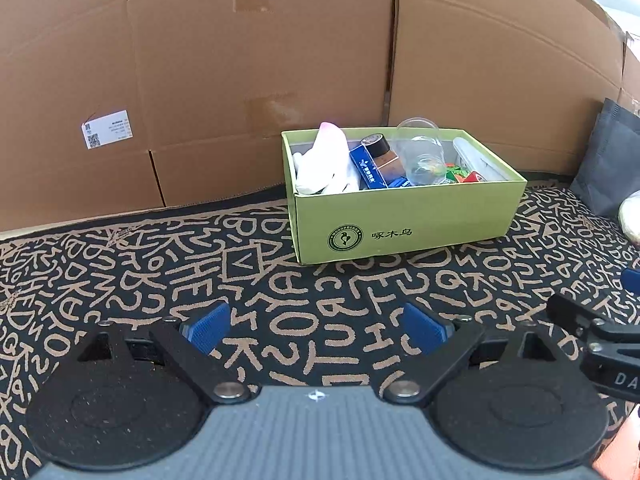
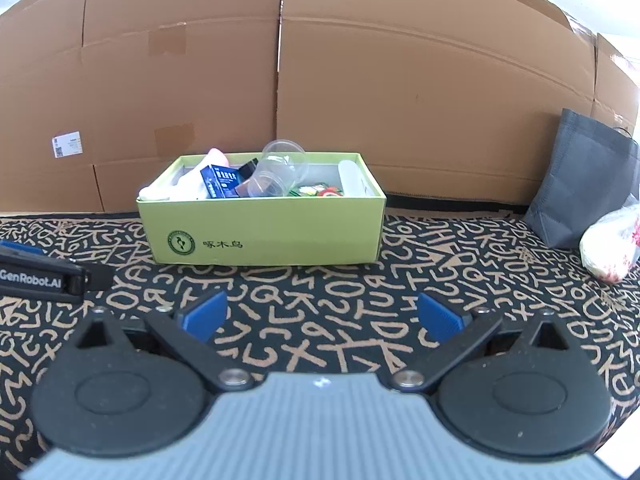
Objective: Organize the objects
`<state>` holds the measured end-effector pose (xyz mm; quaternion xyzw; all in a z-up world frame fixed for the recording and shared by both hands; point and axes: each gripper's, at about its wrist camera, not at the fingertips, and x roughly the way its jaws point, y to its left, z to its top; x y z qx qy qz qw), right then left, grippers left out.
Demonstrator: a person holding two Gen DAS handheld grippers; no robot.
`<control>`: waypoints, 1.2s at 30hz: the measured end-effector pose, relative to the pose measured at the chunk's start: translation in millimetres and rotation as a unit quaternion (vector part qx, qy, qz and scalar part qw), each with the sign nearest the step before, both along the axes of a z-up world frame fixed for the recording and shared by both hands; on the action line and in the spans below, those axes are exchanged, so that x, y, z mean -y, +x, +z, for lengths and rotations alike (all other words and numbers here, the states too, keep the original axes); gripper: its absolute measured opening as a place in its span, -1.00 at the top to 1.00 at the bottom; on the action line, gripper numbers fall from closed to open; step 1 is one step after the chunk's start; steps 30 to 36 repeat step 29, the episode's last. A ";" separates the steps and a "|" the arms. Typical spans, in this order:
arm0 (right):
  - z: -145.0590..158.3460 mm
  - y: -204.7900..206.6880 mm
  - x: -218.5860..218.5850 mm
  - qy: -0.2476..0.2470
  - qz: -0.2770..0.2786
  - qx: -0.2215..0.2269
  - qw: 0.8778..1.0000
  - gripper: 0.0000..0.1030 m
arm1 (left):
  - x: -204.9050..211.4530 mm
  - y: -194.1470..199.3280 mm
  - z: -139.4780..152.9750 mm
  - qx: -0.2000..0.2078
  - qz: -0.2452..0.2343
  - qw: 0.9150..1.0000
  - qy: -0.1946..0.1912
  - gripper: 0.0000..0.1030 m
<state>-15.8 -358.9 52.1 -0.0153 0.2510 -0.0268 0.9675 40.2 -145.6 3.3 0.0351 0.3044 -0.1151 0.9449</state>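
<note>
1. Nearest to the camera are the left tongs (image 1: 316, 326); their two blue pads (image 1: 208, 326) stand wide apart, with nothing between them, only the patterned carpet (image 1: 120, 264) below.
2. The right tongs (image 2: 322, 316) are the same: blue pads (image 2: 440, 318) far from each other, holding nothing and touching nothing.
3. Each pair of tongs appears at the edge of the other's view: the right tongs at the right side of the left view, the left tongs at the left side of the right view, so they are side by side over the carpet.
4. Ahead of both tongs stands a green box (image 1: 404, 216) (image 2: 264, 232) on the carpet, well apart from the pads. It is ahead and a little to the right of the left tongs, and ahead and a little to the left of the right tongs.
5. Inside the box lie a white cloth (image 1: 328, 164), a blue packet (image 1: 368, 170), a clear plastic cup (image 1: 422, 156) and some colourful small things (image 1: 460, 174).
6. Behind the box is a wall of brown cardboard (image 1: 240, 60).
7. Further right of the right tongs stand a grey bag (image 2: 580, 184) and a white plastic bag (image 2: 612, 246), just beside each other.
</note>
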 end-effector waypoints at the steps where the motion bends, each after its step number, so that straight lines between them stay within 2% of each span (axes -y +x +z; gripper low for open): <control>1: -0.5 0.0 -0.4 0.000 0.000 -0.001 1.000 -1.00 | -0.1 -0.5 0.3 0.001 0.001 1.000 0.000 -0.87; 20: -13.0 19.9 -3.8 0.002 -0.001 -0.027 1.000 -1.00 | -2.4 9.3 -11.6 -0.012 0.006 1.000 0.009 -0.87; 25: -15.4 24.6 -2.7 0.007 -0.001 -0.030 1.000 -1.00 | -6.1 9.0 -14.6 -0.005 0.001 1.000 -0.008 -0.87; 36: -16.2 27.9 -2.8 0.009 0.000 -0.033 0.999 -1.00 | -6.9 11.0 -16.1 -0.013 -0.002 1.000 -0.007 -0.87</control>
